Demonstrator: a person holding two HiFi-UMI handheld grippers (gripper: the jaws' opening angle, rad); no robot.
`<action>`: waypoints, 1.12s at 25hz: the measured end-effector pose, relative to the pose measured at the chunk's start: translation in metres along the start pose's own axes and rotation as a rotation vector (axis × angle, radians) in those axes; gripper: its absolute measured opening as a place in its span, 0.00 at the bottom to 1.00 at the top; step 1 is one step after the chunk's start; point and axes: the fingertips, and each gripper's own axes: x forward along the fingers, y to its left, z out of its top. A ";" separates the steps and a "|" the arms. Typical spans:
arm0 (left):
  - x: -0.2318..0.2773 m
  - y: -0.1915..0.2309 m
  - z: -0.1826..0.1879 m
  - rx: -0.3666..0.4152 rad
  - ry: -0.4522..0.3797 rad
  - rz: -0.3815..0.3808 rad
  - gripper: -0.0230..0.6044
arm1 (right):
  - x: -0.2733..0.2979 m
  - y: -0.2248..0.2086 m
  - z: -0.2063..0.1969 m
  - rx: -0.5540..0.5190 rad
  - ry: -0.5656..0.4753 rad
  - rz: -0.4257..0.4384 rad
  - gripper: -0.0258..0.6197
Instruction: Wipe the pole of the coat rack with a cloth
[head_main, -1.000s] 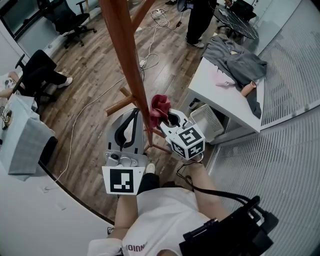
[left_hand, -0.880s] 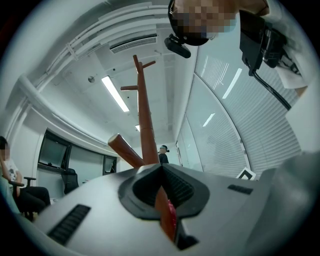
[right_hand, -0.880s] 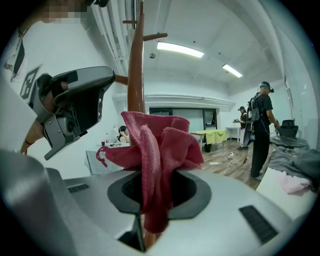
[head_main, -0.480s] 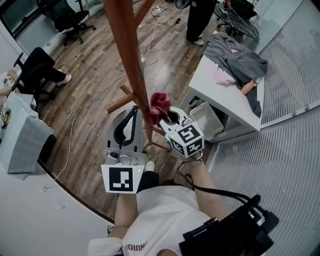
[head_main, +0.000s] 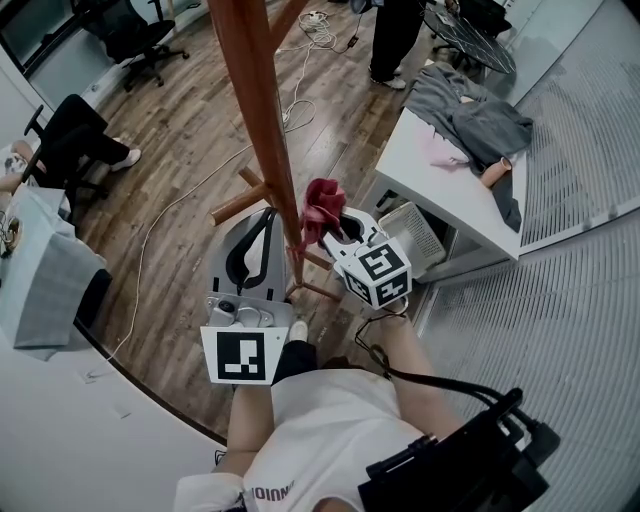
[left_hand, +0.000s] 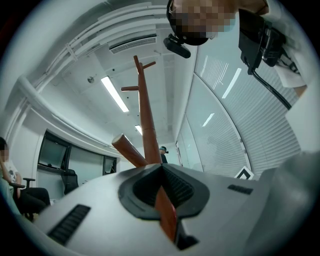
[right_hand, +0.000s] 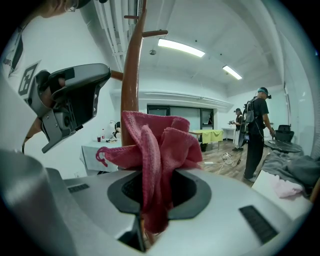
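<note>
Cloth, pinched by right gripper, was edged up the pole, itself clamped by left gripper, white table close alongside.

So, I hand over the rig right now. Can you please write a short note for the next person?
Left tool: shut on the pole, low down, apparently steadying it.
Right tool: shut on the red cloth; the cloth touches the pole near its lower end.
Done: cannot tell how much is already wiped.
Left: probably run the cloth along the whole pole, all sides.
</note>
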 end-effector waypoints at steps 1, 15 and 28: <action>0.000 0.001 0.001 -0.001 -0.001 -0.001 0.06 | 0.000 -0.001 0.000 0.000 0.001 -0.003 0.19; -0.004 0.005 0.000 -0.014 -0.002 0.002 0.06 | -0.007 -0.020 0.000 0.022 -0.003 -0.075 0.19; 0.001 0.004 -0.002 -0.014 0.011 0.003 0.06 | -0.012 -0.041 -0.001 0.042 -0.009 -0.123 0.19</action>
